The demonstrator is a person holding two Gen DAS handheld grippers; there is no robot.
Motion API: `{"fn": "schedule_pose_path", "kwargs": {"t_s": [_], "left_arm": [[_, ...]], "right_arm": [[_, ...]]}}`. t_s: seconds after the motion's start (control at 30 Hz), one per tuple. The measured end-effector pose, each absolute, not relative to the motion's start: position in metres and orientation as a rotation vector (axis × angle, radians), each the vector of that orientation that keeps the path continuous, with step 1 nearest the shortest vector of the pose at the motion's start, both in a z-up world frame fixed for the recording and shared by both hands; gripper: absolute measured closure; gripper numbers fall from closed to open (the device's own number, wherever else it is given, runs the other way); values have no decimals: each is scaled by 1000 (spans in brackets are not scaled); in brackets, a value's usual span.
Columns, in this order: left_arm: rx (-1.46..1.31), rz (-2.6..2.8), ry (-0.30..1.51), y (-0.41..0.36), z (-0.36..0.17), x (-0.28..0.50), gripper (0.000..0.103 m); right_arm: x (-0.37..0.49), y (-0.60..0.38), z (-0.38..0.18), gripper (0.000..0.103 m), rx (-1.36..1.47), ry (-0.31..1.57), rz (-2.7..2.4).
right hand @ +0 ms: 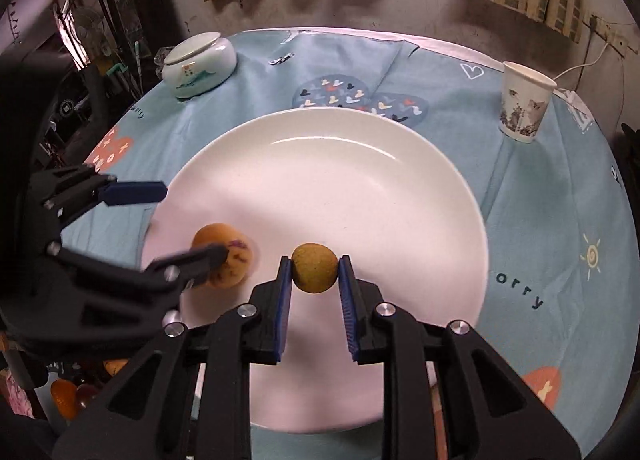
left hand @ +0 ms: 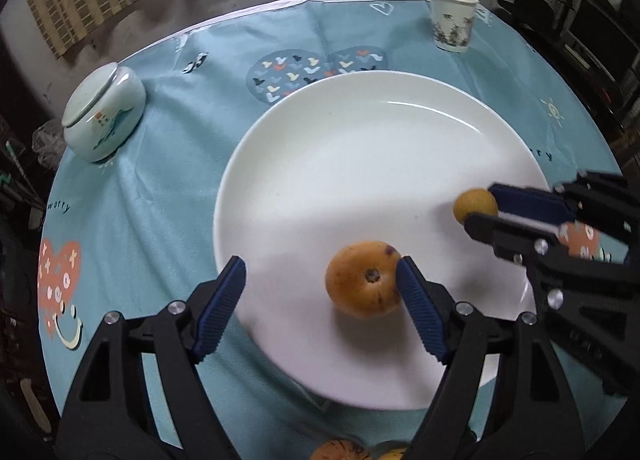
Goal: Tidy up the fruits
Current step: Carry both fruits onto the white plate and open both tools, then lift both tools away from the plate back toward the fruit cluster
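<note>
A large white plate (left hand: 360,148) lies on the blue tablecloth; it also shows in the right wrist view (right hand: 360,188). An orange round fruit (left hand: 362,278) rests on the plate's near part, touching the right finger of my open left gripper (left hand: 320,280); it also shows in the right wrist view (right hand: 228,260). My right gripper (right hand: 314,272) is shut on a small yellow-green fruit (right hand: 314,268) above the plate's near edge. The left wrist view shows this small fruit (left hand: 474,204) held at the right gripper (left hand: 480,208).
A pale ceramic lidded jar (left hand: 100,112) stands at the far left and a paper cup (left hand: 452,22) at the far right. More orange fruits (left hand: 340,452) lie off the plate by the near table edge. A wall and curtains are behind the table.
</note>
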State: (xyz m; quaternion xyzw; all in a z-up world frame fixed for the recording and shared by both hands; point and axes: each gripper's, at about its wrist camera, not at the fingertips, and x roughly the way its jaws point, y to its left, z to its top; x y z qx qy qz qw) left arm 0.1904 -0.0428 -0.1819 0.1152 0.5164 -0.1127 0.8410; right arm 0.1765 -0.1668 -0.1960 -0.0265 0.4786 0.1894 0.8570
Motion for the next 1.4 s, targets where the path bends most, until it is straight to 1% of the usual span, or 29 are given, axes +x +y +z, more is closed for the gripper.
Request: {"fn": "schedule_pose_path", "kwargs": {"t_s": [0.07,0.1,0.13,0.17,0.2,0.3,0.43,0.5,0.57,0.67,0.73,0.77,0.8,0.87,1.03,1.07,1.1,1.23,1.37,1.4], "left_arm": [[289,-272,1085,-53,-186,187,24],[298,-287,1086,-58,-188,186,26],[299,-292,1097,-62,-192,188,31],[299,-289,1128,-64,-198,191,55],[293,-281,1153,-64,-203,194,57],[261,-278,1163,-60,-201,195,58],[172,-311,1087,-45,-162,182,58],[149,-302,1069,-46,-152,186,57],[175,-244,1072,-52,-153,195,57],[196,-202,1131,-54,-175,206,57],[204,-195,1154,-54,-186,207,57],[202,-197,1166,-54,-189,207,55],[197,-207,1163,-53,-190,205,46],[213,-208,1124,-52,-185,202,35],[184,-204,1064,-42,-157,195,34],[177,-196,1036,-39,-147,190,30],[173,-188,1007,-36,-137,185,26],[158,-191,874,-31,-91,155,20],[139,-218,756,-34,-44,121,15],[136,-227,726,-34,-33,112,13]], "right_arm": [[172,-172,-197,80,-30,1005,394],[173,-173,-198,80,-27,1010,393],[175,-175,-200,80,-31,1013,392],[175,-174,-201,80,-36,1015,393],[174,-174,-202,80,-38,1018,395],[171,-175,-200,80,-28,1015,400],[161,-175,-185,80,-14,978,416],[167,-172,-182,80,2,979,408],[179,-168,-186,80,32,995,378],[191,-170,-199,79,94,1037,361],[193,-168,-204,79,86,1045,355],[193,-167,-204,78,68,1047,350],[194,-167,-204,77,65,1052,347],[194,-170,-200,77,69,1048,349],[185,-179,-171,77,84,995,353],[179,-181,-159,77,89,963,364],[171,-184,-145,77,93,925,371],[130,-196,-80,77,111,739,391],[64,-211,6,77,85,465,331],[42,-213,29,64,68,382,307]]}}
